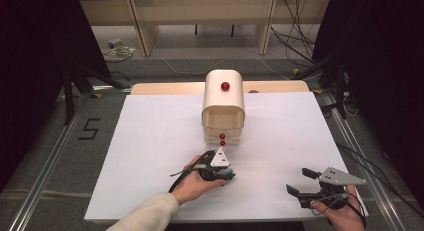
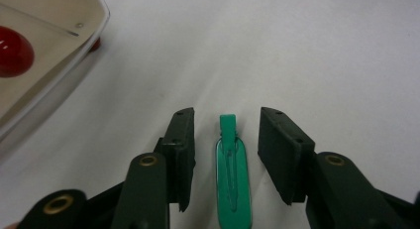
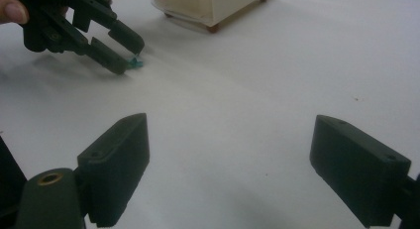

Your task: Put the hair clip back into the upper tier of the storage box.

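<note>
Green clip (image 2: 233, 179) lies between parted left gripper (image 2: 225, 154) jaws, untouched; right gripper (image 3: 230, 164) wide apart.

White sheet (image 1: 150, 141) on table; cables (image 1: 300, 41) on floor.

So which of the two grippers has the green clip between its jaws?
The left gripper, near the cream drawer box: the green clip lies on the white sheet between its open jaws. The right gripper is open over bare sheet.

Green clip (image 2: 233, 182) (possibly a hair clip), flat on white table (image 2: 322, 55)
</note>
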`<state>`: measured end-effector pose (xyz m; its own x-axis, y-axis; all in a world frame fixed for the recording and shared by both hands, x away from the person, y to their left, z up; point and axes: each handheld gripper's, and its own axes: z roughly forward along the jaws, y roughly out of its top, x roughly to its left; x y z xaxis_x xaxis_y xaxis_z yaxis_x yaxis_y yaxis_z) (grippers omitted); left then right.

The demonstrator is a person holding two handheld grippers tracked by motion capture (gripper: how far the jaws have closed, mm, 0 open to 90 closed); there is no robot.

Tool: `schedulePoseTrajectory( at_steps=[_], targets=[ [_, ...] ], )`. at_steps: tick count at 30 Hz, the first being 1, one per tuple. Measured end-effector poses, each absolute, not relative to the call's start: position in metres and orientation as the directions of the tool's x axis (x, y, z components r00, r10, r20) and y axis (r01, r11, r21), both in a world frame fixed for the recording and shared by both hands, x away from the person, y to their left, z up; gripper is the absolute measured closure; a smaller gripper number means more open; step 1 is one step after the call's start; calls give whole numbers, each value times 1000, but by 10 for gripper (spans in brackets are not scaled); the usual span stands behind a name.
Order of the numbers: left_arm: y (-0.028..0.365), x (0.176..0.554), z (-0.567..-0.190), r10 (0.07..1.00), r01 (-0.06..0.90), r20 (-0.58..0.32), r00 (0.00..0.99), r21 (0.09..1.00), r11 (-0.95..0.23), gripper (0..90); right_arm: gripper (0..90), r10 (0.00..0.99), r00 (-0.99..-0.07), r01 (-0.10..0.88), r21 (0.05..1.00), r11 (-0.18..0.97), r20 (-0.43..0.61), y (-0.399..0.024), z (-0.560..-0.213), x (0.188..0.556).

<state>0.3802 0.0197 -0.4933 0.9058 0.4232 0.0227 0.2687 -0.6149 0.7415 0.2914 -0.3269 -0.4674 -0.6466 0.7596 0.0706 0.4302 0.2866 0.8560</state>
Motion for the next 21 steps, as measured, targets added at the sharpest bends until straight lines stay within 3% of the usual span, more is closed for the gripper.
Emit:
schedulePoseTrajectory(
  at_steps=[12, 21],
  targets=[
    [14, 384, -493, 444, 312, -21, 896, 741, -595, 805, 164, 757, -650, 427, 856, 290, 68, -327, -468, 292],
    [15, 380, -488, 438, 299, -19, 899, 757, -581, 827, 164, 760, -646, 434, 855, 284, 75, -327, -467, 291]
  ],
)
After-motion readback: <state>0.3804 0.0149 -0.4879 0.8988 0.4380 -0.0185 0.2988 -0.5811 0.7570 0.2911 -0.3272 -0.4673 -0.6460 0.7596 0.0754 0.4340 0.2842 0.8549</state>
